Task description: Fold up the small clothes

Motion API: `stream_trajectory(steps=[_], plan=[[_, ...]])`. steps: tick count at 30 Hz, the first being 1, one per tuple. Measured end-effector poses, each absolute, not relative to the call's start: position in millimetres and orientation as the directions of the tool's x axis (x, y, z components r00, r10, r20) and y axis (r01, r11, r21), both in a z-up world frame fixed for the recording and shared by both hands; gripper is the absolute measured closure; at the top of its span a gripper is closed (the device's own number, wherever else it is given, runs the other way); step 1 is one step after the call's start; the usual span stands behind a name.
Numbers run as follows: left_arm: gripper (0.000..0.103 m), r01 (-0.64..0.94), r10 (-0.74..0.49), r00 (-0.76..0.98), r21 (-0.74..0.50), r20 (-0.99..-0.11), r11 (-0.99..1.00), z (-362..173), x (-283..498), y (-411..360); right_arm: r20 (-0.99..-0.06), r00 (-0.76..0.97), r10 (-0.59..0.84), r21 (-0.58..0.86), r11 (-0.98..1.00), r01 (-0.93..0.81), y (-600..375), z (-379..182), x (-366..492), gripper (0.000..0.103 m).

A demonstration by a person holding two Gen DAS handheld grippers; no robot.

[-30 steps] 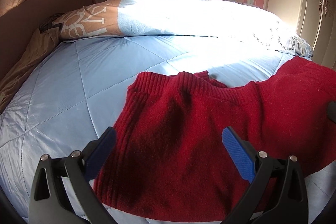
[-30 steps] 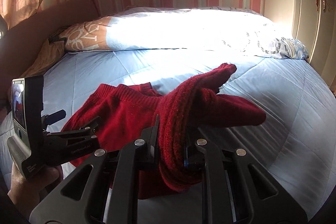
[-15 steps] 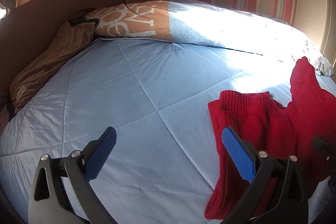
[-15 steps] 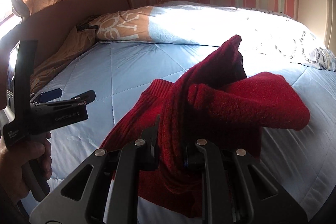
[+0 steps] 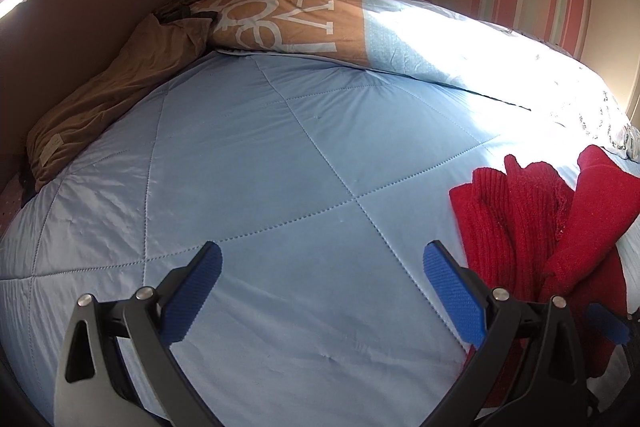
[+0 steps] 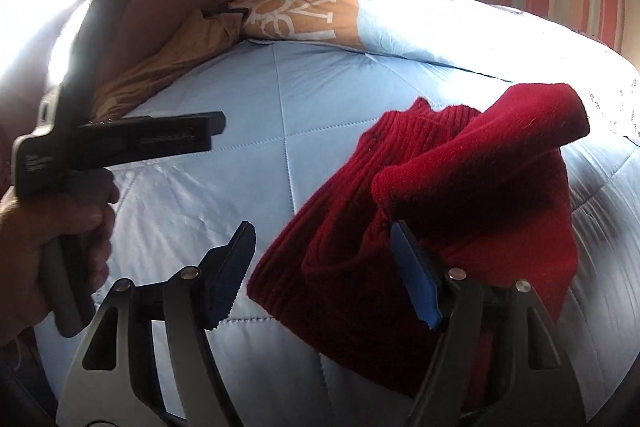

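the red sweater [image 6: 440, 195] is left bunched beside the spread, empty right gripper [image 6: 324, 279]; crooked folds are risked, the wide left gripper [image 5: 320, 291] being well clear.

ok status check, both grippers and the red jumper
Left gripper open over bare light-blue quilted bedspread. Right gripper open. Red knitted jumper bunched against its right finger. Nothing blocking.

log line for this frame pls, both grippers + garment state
left gripper: open, over bare quilt | right gripper: open | red sweater: bunched on quilt, unfolded, draped against right gripper's right finger | fold: not done
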State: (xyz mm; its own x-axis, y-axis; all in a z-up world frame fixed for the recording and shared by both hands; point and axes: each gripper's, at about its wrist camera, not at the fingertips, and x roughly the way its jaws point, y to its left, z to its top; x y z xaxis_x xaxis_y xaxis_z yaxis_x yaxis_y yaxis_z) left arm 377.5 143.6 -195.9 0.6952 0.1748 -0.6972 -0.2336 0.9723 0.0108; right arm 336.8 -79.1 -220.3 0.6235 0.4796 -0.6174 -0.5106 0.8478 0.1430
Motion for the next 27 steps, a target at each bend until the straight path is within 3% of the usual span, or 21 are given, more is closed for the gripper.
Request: stream_trajectory(steps=[6, 12, 17, 27], plan=[[0.001, -0.123, 0.044, 0.753, -0.074, -0.657, 0.990, -172, 377, 109, -0.469, 0.770, 0.433, 0.226, 0.902, -0.369, -181, -177, 310, 0.026], [0.001, 0.137, -0.114, 0.786, -0.009, -0.608, 0.991, -167, 375, 15, -0.480, 0.801, 0.359, 0.293, 0.926, -0.239, -260, -178, 315, 0.026], [0.001, 0.264, -0.190, 0.787, 0.042, -0.587, 0.964, -172, 382, -34, -0.479, 0.800, 0.360, 0.311, 0.922, -0.229, -285, -183, 312, 0.026], [0.006, 0.235, -0.102, 0.778, 0.137, -0.620, 0.962, -191, 410, -72, -0.485, 0.789, 0.376, 0.340, 0.913, -0.226, -300, -192, 315, 0.026]])
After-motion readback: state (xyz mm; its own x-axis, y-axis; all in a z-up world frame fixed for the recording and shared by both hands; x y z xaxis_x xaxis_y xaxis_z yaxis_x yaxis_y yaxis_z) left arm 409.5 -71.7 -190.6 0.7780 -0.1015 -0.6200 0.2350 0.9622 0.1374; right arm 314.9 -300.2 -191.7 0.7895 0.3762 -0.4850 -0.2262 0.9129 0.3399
